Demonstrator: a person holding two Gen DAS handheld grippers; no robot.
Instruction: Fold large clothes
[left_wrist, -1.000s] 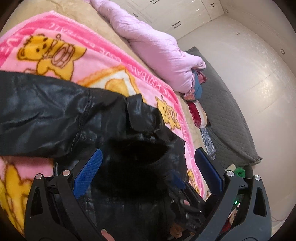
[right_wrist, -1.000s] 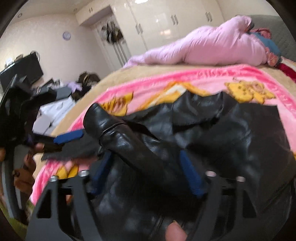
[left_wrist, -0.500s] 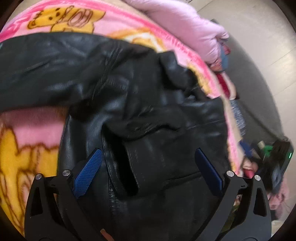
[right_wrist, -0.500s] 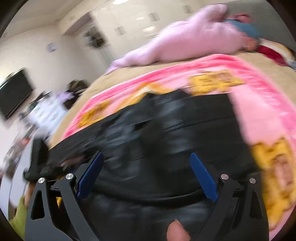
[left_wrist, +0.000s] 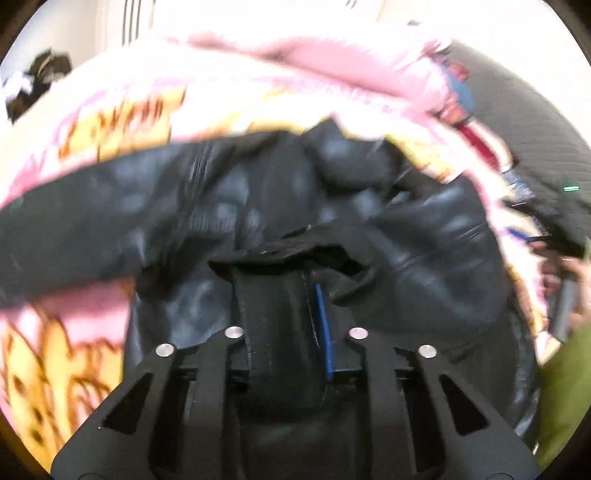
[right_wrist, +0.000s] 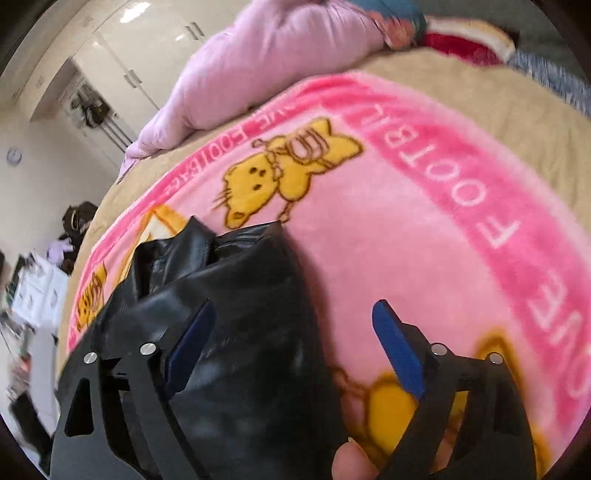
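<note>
Left wrist view, blurred: the left gripper (left_wrist: 280, 317) has just been closing and now its jaws stand nearly together, pinched on a dark fold of the black jacket (left_wrist: 221, 206), with a strip of one blue pad (left_wrist: 325, 332) showing against the fold's right side. The rest of the jacket spreads away from the gripper across the pink blanket (left_wrist: 74, 317), one long part reaching off to the left edge and a crumpled part rising toward the top centre. Beyond it lies a pale pink quilt (left_wrist: 332, 62), and a grey mat (left_wrist: 524, 122) fills the upper right. At the right edge a hand (left_wrist: 569, 280) and a green sleeve (left_wrist: 561, 387) show, too smeared to tell more. Right wrist view: the right gripper (right_wrist: 295, 343) has its jaws wide apart, though they have just drawn in a little, and they press on nothing. The jacket's right edge lies between the jaws, close against the left blue pad (right_wrist: 188, 347), while the right pad (right_wrist: 395, 350) hangs over bare blanket (right_wrist: 388, 240), apart from the leather. The jacket runs from the gripper up and left to a bunched corner near a yellow cartoon cat (right_wrist: 280, 170) printed on the blanket. A fingertip (right_wrist: 351, 461) shows at the bottom edge. The quilt (right_wrist: 266, 62) lies at the far side of the bed (right_wrist: 498, 92), with white wardrobes (right_wrist: 147, 48) behind.
</note>
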